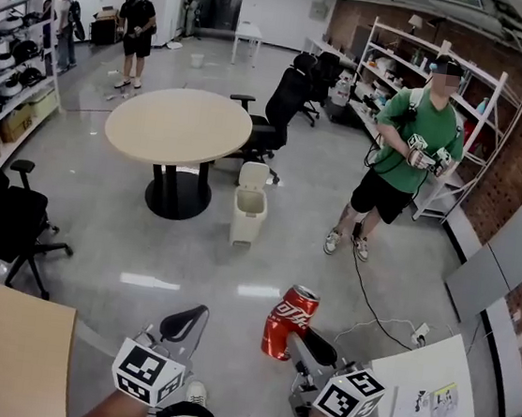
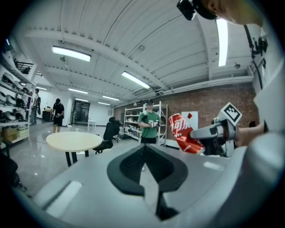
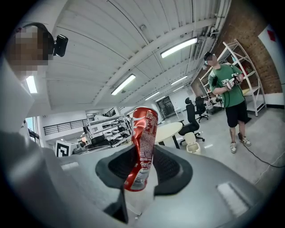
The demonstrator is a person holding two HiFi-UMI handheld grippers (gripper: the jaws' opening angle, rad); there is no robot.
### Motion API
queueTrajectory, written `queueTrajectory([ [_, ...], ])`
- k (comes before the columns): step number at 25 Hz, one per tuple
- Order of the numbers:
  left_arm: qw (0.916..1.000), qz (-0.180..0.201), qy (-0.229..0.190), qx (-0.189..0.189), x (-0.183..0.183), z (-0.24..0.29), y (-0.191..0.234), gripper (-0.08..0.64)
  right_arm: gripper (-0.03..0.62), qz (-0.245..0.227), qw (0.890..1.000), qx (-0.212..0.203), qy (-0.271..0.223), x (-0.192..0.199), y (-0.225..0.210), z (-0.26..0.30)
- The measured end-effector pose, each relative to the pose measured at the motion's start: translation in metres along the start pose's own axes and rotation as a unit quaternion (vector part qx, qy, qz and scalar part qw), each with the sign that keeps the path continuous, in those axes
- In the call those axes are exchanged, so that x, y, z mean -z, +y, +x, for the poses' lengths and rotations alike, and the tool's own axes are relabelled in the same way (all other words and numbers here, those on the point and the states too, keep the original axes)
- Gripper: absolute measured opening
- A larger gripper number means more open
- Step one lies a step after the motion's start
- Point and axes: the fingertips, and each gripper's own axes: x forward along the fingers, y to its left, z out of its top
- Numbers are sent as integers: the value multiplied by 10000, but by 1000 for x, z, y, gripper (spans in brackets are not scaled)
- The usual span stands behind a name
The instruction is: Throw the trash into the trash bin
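A wide workshop floor (image 1: 188,260) is seen from above. At the lower centre of the frame, a dented red soda can (image 1: 289,322) is pinched by the right gripper (image 1: 295,342), with the can's upper end tilted up and away from the wearer. In the right gripper view, the can is shown clamped between the dark pads, with most of it standing above them. The left gripper (image 1: 185,322), at the lower left, is pressed together with nothing in it. A small cream trash bin (image 1: 249,213) is seen near the middle of the frame, standing on the floor just beside a round table (image 1: 179,125) and well apart from the can; its lid appears to be raised. A person in a green shirt (image 1: 411,141) is seen standing at the upper right. The pick-up can be judged done: the trash is held off the floor. The walk to the bin and the drop into it are left.
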Motion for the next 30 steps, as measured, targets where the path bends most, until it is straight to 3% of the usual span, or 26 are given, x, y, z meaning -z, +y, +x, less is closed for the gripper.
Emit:
queueTrajectory([
  [12, 9993, 174, 3, 318, -14, 42, 71, 8, 120, -14, 9995, 276, -155, -19, -7, 76],
  [30, 9988, 151, 199, 416, -6, 82, 103, 8, 120, 86, 9992, 348, -182, -25, -38, 122],
])
